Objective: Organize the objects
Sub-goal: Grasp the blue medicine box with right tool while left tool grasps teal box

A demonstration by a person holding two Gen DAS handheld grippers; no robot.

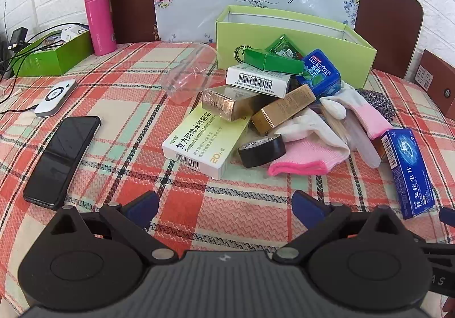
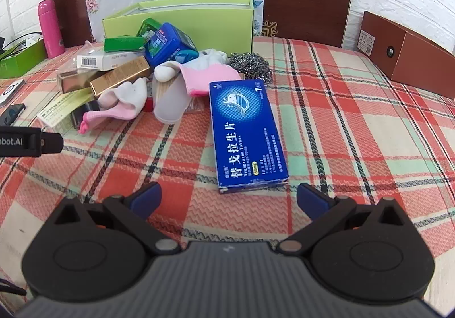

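A pile of small items lies on the plaid cloth before an open light-green box [image 1: 290, 33]. It holds a white-and-yellow medicine box [image 1: 204, 144], two gold boxes [image 1: 284, 113], a green box [image 1: 273, 60], a blue mentos tin [image 1: 321, 73], a roll of black tape [image 1: 261, 150], white-and-pink gloves [image 1: 310, 153] and a clear plastic cup [image 1: 190, 76]. A blue medicine box [image 2: 246, 136] lies flat just ahead of my right gripper [image 2: 227, 201], which is open and empty. My left gripper [image 1: 224, 204] is open and empty, short of the white-and-yellow box.
A black phone [image 1: 61, 158] and a white device [image 1: 55, 99] lie at the left. A pink bottle [image 1: 98, 19] and a green tray [image 1: 48, 56] stand at the back left. A steel scourer [image 2: 250, 64] and a brown box [image 2: 406, 53] are at the right.
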